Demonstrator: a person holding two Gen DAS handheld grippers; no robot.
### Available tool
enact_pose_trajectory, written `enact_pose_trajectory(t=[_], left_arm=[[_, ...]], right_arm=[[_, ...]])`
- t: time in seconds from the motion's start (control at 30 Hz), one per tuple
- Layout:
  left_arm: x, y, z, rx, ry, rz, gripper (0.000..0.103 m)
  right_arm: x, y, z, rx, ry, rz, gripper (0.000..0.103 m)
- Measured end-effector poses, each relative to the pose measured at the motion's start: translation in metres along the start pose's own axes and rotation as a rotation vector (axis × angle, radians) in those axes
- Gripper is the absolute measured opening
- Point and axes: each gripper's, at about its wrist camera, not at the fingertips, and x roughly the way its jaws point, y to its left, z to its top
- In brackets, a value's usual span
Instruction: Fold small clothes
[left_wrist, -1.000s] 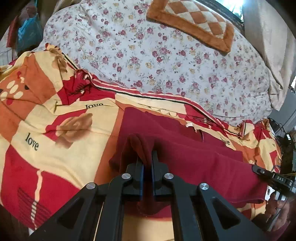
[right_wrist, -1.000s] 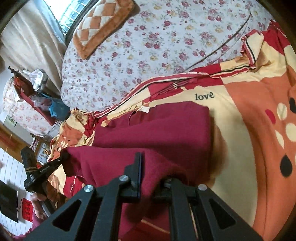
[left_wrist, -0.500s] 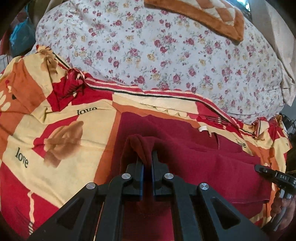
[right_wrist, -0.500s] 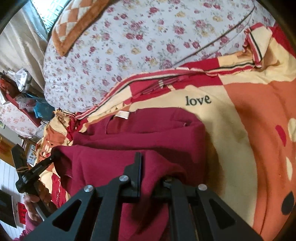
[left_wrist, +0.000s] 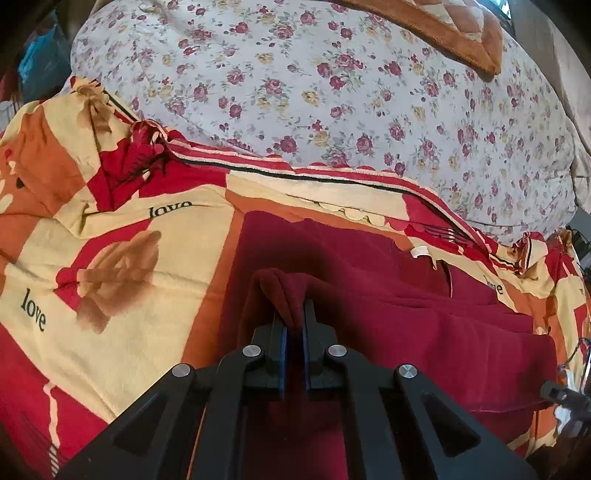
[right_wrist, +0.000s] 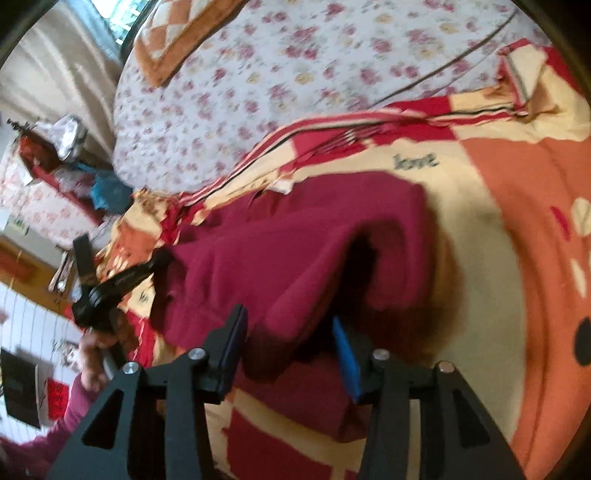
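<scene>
Pinching maroon garment (left_wrist: 424, 325), left tool (left_wrist: 294, 325); right tool (right_wrist: 288, 332) agape

The right gripper (right_wrist: 288, 343), clamped on a bunch of the dark red garment (right_wrist: 295, 251) half a second ago, now has its fingers (right_wrist: 232, 343) spread wide, and the cloth hangs loose between them. The folded-over edge of the garment now lies farther up over the rest of the piece than a second ago, nearer the white label (left_wrist: 419, 252). In the left wrist view, the flowered sheet (left_wrist: 332, 92) now fills more of the picture.
</scene>
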Motion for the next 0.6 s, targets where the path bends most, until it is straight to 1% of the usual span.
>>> enact_pose_trajectory(t=[0.03, 0.07, 0.1, 0.17, 0.23, 0.27, 0.37, 0.5, 0.53, 0.57, 0.6], left_arm=[[0.0, -0.001, 0.001, 0.001, 0.001, 0.001, 0.0], [0.001, -0.001, 0.002, 0.003, 0.003, 0.0, 0.0], [0.001, -0.001, 0.003, 0.005, 0.006, 0.0, 0.0], [0.004, -0.001, 0.007, 0.007, 0.017, -0.008, 0.0], [0.007, 0.001, 0.013, 0.005, 0.03, -0.031, 0.0], [0.008, 0.002, 0.018, -0.002, 0.033, -0.056, 0.0], [0.012, 0.007, 0.031, -0.045, 0.042, -0.13, 0.0], [0.014, 0.01, 0.042, -0.083, 0.058, -0.199, 0.0], [0.013, 0.011, 0.044, -0.086, 0.059, -0.214, 0.006], [0.01, 0.011, 0.046, -0.091, 0.055, -0.238, 0.009], [0.006, 0.012, 0.047, -0.093, 0.048, -0.257, 0.017]], right_arm=[[0.007, 0.003, 0.001, -0.011, 0.015, -0.002, 0.042], [0.011, 0.005, 0.004, -0.029, 0.017, -0.009, 0.031], [0.014, 0.007, 0.006, -0.042, 0.016, -0.017, 0.022], [0.018, 0.009, 0.015, -0.053, -0.013, -0.021, 0.019], [0.015, 0.004, 0.029, -0.022, -0.06, 0.001, 0.018], [0.014, 0.001, 0.037, -0.002, -0.084, 0.002, 0.018], [0.013, -0.009, 0.061, 0.043, -0.153, -0.018, 0.018], [0.028, -0.025, 0.088, 0.095, -0.179, -0.057, 0.018], [0.035, -0.032, 0.094, 0.124, -0.179, -0.063, 0.018], [0.04, -0.038, 0.098, 0.147, -0.175, -0.068, 0.018], [0.046, -0.043, 0.1, 0.169, -0.173, -0.075, 0.019]])
